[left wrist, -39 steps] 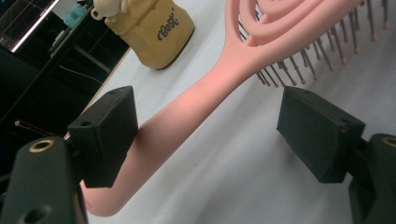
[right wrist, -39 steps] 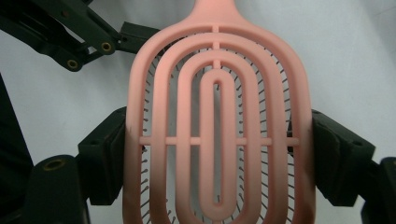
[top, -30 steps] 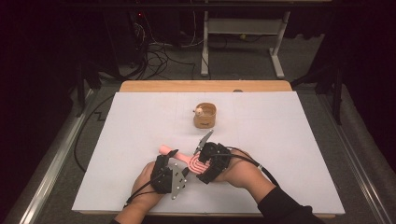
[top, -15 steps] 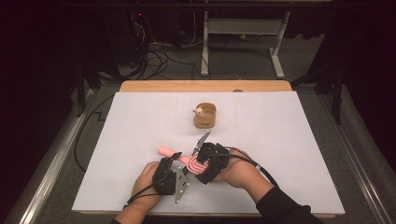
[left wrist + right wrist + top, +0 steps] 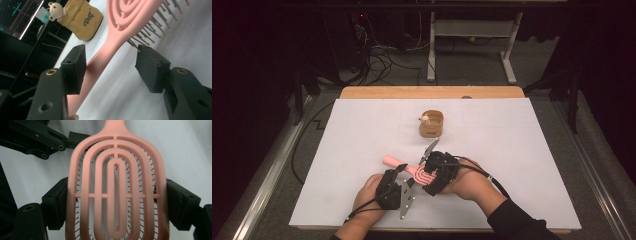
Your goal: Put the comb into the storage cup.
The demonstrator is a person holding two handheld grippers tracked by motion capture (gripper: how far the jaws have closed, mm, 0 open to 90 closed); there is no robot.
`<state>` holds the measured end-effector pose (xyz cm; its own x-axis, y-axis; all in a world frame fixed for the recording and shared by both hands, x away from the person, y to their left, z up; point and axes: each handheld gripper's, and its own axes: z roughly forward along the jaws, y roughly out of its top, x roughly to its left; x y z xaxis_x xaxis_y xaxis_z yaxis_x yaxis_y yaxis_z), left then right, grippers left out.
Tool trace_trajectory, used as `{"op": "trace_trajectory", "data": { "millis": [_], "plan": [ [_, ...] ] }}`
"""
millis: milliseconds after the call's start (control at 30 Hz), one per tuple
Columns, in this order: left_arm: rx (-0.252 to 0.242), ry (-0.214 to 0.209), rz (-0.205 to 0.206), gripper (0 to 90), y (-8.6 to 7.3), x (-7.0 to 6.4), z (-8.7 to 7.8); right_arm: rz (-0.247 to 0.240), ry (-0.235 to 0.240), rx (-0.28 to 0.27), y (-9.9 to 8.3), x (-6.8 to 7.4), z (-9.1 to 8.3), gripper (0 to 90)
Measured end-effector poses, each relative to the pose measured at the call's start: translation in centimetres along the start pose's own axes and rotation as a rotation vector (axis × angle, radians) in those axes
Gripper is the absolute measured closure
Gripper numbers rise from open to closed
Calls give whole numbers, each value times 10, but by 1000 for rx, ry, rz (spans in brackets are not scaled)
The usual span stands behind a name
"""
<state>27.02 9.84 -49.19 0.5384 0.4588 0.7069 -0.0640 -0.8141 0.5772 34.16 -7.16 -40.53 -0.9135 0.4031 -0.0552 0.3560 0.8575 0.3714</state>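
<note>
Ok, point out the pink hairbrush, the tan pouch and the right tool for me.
pink hairbrush (image 5: pixel 116 195), right gripper view, on its slotted head.
tan pouch (image 5: pixel 83 18), left gripper view, on its printed front.
right tool (image 5: pixel 116 205), right gripper view, midway between its tips, clamped on the brush head.

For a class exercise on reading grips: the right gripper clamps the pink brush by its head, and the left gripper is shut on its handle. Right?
Not quite. The left gripper is open, its jaws either side of the brush handle without touching, as the left gripper view shows. The right gripper does clamp the head.
</note>
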Motion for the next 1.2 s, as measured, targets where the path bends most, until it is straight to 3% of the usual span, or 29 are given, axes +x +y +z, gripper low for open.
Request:
{"op": "trace_trajectory", "data": {
  "millis": [133, 633, 867, 1200],
  "plan": [
    [11, -6, 47, 452, 1, -1, 0, -8, 1, 1, 1, 1, 1, 201],
    [24, 15, 104, 581, 2, -5, 1, -14, 13, -4, 5, 5, 4, 200],
    [19, 34, 110, 660, 3, -2, -2, -14, 20, -17, 6, 5, 1, 199],
    [16, 16, 147, 720, 5, -5, -2, -11, 38, -28, 5, 2, -2, 196]
  ]
}}
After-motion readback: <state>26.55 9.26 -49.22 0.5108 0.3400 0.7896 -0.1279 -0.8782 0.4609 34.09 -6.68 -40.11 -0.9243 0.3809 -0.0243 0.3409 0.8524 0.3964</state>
